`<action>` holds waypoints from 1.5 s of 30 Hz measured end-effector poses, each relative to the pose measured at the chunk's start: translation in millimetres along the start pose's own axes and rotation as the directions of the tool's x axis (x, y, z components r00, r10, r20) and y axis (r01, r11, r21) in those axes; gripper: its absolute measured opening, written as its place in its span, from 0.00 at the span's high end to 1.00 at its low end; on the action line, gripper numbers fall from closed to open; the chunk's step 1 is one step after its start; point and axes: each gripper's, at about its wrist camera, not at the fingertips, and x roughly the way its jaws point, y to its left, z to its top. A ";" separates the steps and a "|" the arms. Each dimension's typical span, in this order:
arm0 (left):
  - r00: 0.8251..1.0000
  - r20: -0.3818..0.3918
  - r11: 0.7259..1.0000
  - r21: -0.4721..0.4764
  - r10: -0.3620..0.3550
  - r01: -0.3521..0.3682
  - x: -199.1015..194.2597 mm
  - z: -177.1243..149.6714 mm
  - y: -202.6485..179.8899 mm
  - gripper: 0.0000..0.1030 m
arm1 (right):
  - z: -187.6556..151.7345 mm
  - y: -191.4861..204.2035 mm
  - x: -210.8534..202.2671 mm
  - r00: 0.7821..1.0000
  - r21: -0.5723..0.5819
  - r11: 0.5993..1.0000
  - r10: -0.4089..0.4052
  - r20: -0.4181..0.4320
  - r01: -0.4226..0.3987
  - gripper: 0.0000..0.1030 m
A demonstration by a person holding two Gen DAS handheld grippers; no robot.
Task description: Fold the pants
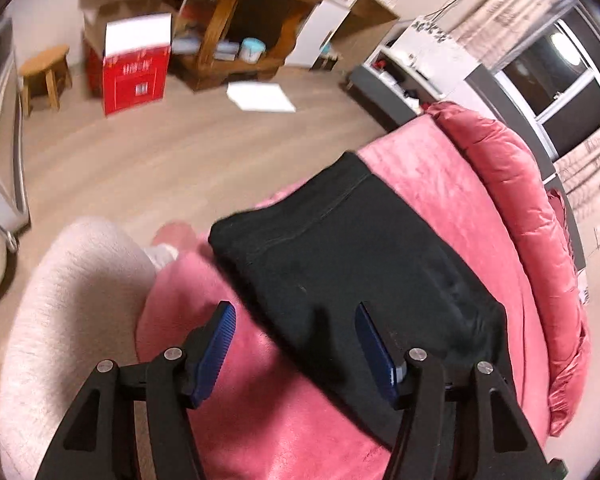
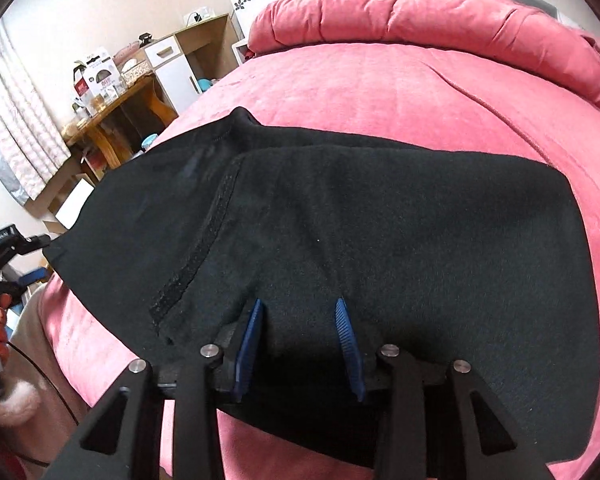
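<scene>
Since we need a flat surface, bed (image 2: 380, 92): pink cover, our folding spot.
pants (image 2: 340, 240): black, folded in layers on it.
right gripper (image 2: 300, 312): half-open, pressing fabric flat, gripping nothing.
left gripper (image 1: 296, 320): wide open, empty, hovering over edge.

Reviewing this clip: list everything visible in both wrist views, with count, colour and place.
pants: one, black, folded, lying on the bed
bed cover: one, pink, under the pants
duvet: one, pink, bunched at the bed's far end
wooden shelf unit: one, brown, against the far wall
stool: one, wooden, left of the shelf unit
box: one, red and white, on the floor
left gripper: black with blue pads, open, above the pants' near edge
right gripper: black with blue pads, open, over the pants
</scene>
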 end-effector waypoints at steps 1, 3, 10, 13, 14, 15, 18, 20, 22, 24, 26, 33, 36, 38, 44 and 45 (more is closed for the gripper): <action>1.000 -0.014 1.000 -0.018 -0.003 0.002 4.6 2.2 3.0 0.39 | -0.2 -1.3 -3.4 1.000 0.001 1.000 0.001 0.001 -0.001 0.62; 0.999 -0.050 0.999 -0.053 -0.017 0.015 18.8 5.3 8.8 0.39 | 1.7 -1.8 -2.5 1.000 0.002 1.000 0.002 0.002 -0.002 0.62; 0.990 -0.070 0.984 -0.140 -0.119 0.109 42.7 23.9 17.9 0.44 | 1.7 -3.6 -4.1 1.000 0.009 1.000 0.004 0.005 -0.004 0.62; 0.992 -0.068 0.983 -0.160 -0.103 0.091 46.6 27.3 22.1 0.69 | 2.1 -4.2 -4.0 1.000 0.007 1.000 0.005 0.004 -0.005 0.61; 0.993 -0.072 0.985 -0.147 -0.098 0.087 46.5 27.2 21.7 0.72 | 2.0 -4.4 -4.0 1.000 0.008 1.000 0.006 0.004 -0.006 0.61; 0.993 -0.063 0.988 -0.127 -0.098 0.089 44.2 26.9 20.1 0.77 | 1.9 -4.4 -4.0 1.000 0.009 1.000 0.006 0.004 -0.006 0.61; 0.999 -0.006 0.999 0.000 -0.052 0.052 30.2 25.1 0.8 0.84 | 1.8 -3.5 -5.0 1.000 0.011 1.000 0.004 0.005 -0.004 0.61; 0.998 0.050 0.995 0.085 -0.046 0.042 17.2 23.5 -16.4 0.85 | 2.0 -2.9 -5.6 1.000 0.010 1.000 0.002 0.005 -0.002 0.61; 0.991 0.108 0.983 0.171 -0.080 0.061 0.2 21.2 -36.7 0.85 | 2.3 -3.8 -7.1 1.000 0.016 1.000 0.010 0.006 -0.010 0.60; 0.983 0.145 0.966 0.248 -0.111 0.073 -13.6 18.9 -54.9 0.85 | 3.5 -5.9 -9.3 0.999 0.038 0.999 0.031 0.006 -0.031 0.57; 0.975 0.168 0.941 0.327 -0.147 0.086 -26.3 16.2 -74.7 0.85 | 4.1 -10.8 -15.2 0.997 0.081 0.994 0.068 0.020 -0.070 0.56; 0.927 0.179 0.804 0.568 -0.328 0.175 -69.3 -4.5 -148.2 0.86 | 0.3 -38.4 -36.1 0.997 0.197 0.978 0.064 0.049 -0.072 0.55; 0.910 0.143 0.728 0.653 -0.390 0.209 -83.6 -19.2 -176.4 0.86 | -2.3 -56.0 -48.0 0.994 0.273 0.957 0.077 0.079 -0.096 0.55; 0.902 0.099 0.663 0.713 -0.420 0.230 -92.0 -31.3 -195.3 0.86 | -2.1 -70.6 -58.6 0.992 0.325 0.940 0.074 0.107 -0.105 0.55; 0.872 -0.018 0.442 0.857 -0.490 0.266 -106.2 -77.4 -245.2 0.86 | -4.3 -96.3 -82.2 0.984 0.392 0.911 0.063 0.167 -0.125 0.55; 0.867 -0.035 0.407 0.873 -0.497 0.269 -108.7 -85.6 -253.3 0.86 | -5.5 -96.6 -84.6 0.983 0.395 0.910 0.063 0.173 -0.127 0.55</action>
